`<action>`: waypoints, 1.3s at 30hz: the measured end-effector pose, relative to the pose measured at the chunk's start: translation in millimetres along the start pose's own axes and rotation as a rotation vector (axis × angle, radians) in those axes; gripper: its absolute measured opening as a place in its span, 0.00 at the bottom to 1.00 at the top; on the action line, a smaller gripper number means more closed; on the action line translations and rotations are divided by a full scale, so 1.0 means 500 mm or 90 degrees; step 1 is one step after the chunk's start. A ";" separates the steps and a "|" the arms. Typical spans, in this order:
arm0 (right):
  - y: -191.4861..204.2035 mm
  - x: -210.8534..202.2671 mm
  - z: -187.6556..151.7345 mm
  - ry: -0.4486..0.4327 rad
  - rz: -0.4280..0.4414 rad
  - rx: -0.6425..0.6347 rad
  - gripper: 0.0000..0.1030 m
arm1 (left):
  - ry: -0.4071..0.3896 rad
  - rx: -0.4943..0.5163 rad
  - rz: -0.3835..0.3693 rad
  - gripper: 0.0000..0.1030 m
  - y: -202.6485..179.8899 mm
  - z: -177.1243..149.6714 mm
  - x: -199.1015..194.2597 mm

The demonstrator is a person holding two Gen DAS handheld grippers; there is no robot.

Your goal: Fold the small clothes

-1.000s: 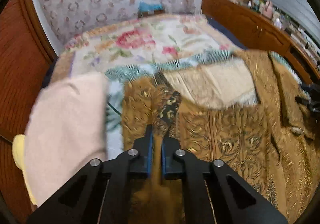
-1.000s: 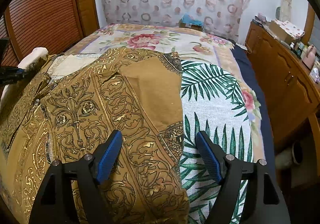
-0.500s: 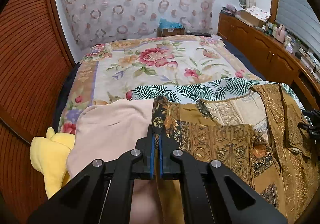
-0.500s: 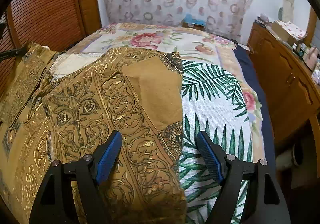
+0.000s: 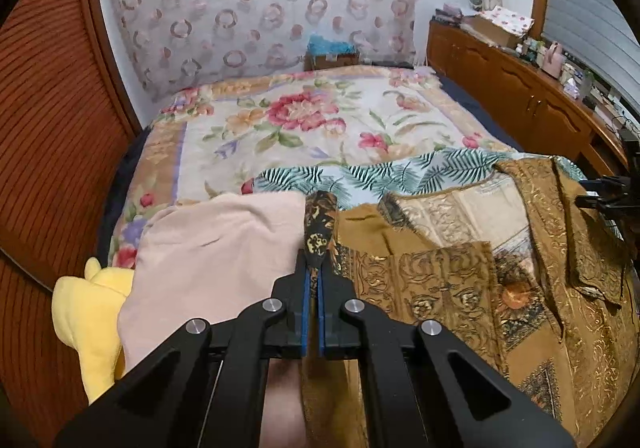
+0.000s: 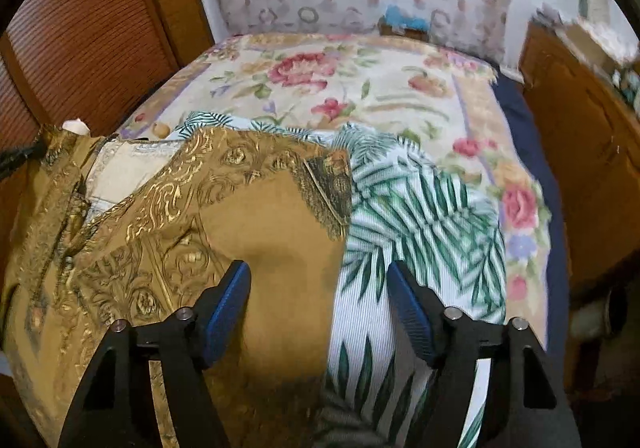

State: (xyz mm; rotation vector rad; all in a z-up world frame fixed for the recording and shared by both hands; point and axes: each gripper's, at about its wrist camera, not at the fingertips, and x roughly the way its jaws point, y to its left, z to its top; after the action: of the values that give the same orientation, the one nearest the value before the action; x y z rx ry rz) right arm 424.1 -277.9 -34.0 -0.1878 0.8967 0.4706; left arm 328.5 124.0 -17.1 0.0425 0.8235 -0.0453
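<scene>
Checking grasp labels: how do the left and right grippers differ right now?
Left gripper: jaws shut, pinching an edge of the brown gold-patterned garment. Right gripper: jaws apart, have just been closing, straddling the garment's plain brown edge where it meets the palm-leaf cloth, pads not pressing. Shared: black frames, blue pads, both angled down at the bed.
</scene>
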 end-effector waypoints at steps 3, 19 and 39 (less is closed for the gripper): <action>0.019 -0.001 0.007 0.002 -0.003 -0.024 0.23 | -0.029 0.001 -0.014 0.03 -0.009 0.005 -0.040; 0.117 -0.318 -0.065 -0.213 -0.029 -0.050 0.03 | -0.184 0.010 -0.035 0.03 -0.013 -0.030 -0.340; 0.186 -0.495 -0.519 -0.205 0.054 -0.018 0.03 | -0.181 -0.065 -0.073 0.03 -0.026 -0.450 -0.494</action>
State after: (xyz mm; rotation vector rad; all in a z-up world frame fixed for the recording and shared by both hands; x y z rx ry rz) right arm 65.9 -364.5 4.1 -0.0955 0.5838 0.5743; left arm -4.4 129.2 11.3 -0.1056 0.5430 -0.1154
